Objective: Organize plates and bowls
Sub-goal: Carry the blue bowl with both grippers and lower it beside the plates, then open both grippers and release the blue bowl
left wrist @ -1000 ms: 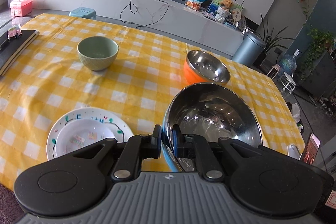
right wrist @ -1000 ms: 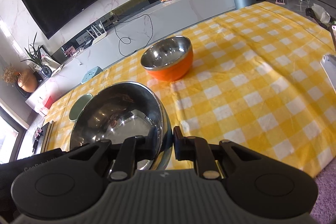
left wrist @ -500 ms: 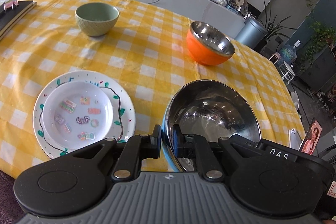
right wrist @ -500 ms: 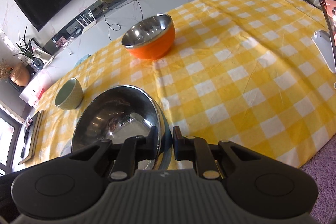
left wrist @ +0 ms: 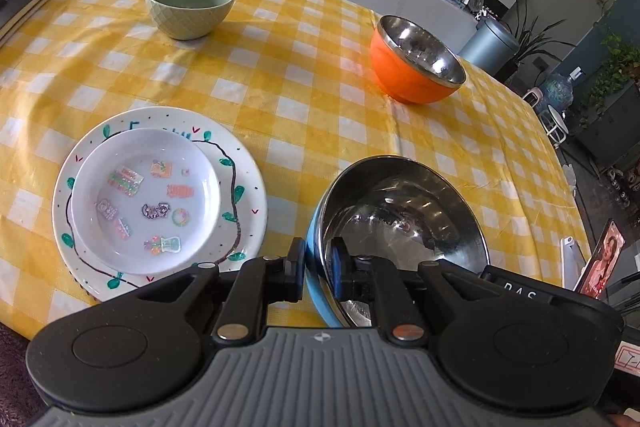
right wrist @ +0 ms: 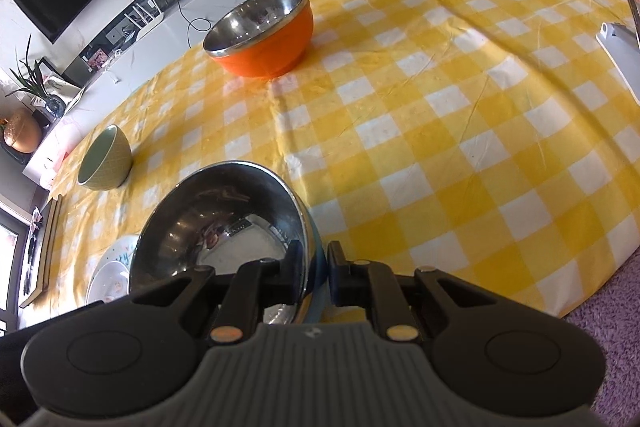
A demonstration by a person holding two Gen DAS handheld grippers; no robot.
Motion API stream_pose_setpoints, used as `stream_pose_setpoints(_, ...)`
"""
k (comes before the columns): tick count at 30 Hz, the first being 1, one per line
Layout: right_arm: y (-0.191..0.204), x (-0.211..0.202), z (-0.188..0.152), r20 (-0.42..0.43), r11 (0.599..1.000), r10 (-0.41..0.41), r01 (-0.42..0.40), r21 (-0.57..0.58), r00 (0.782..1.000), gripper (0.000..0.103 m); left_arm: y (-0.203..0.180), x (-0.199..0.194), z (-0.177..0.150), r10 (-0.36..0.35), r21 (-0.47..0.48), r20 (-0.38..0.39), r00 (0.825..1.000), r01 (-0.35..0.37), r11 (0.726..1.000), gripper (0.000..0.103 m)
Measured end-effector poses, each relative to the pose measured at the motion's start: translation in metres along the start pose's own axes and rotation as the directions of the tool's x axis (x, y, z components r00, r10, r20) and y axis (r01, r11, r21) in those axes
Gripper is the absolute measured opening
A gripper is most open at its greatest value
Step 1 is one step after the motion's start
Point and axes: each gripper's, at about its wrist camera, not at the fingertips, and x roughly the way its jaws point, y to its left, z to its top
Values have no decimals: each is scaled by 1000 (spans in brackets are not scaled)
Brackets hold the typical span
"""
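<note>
Left wrist: blue bowl [left wrist: 400,227] lower, tablecloth [left wrist: 320,99] nearer.

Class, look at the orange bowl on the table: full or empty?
Empty. The orange bowl shows bare, shiny steel inside in both wrist views, with only reflections.

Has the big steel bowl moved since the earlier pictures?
Yes. The big steel bowl, shut in both grippers, has come down toward the checked tablecloth, which now looks nearer.
</note>
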Motion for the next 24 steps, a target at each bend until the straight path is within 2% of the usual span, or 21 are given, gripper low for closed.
stream_pose_setpoints(2,0,1,0,-2,1000,3,-3,-1,1000,14,-1,0,0,5,8,1,1000,-5,1000,14)
stream_pose_setpoints(4,-1,2,0,-6,1000,10,-10,14,1000,16,-2,0,0,4,12,3,1000,-4,1000,20)
stream_pose_setpoints(5,-1,2,0,-5,1000,11,-11,16,1000,16,-2,0,0,1,16,5,1000,-1,1000,31)
stream_pose_setpoints(6,-2,2,1,-4,1000,8,-8,19,1000,22,-2,0,0,1,19,9,1000,-1,1000,41)
stream_pose_setpoints(8,-3,3,2,-2,1000,7,-7,26,1000,32,-3,-2,0,2,27,21,1000,-3,1000,48)
stream_pose_setpoints(9,-3,2,2,-2,999,12,-12,31,1000,32,-4,-2,0,3,32,26,1000,-3,999,50)
stream_pose_setpoints(10,-3,2,2,-3,999,15,-14,34,1000,33,-4,-3,0,2,37,30,1000,-4,999,51)
stream_pose_setpoints(15,3,-4,3,20,1000,6,-6,-4,1000,46,-7,-11,3,19,60,55,998,-22,998,56)
stream_pose_setpoints(24,19,-27,9,139,994,-6,21,-109,990,55,-16,-27,17,65,139,100,993,-79,987,58)
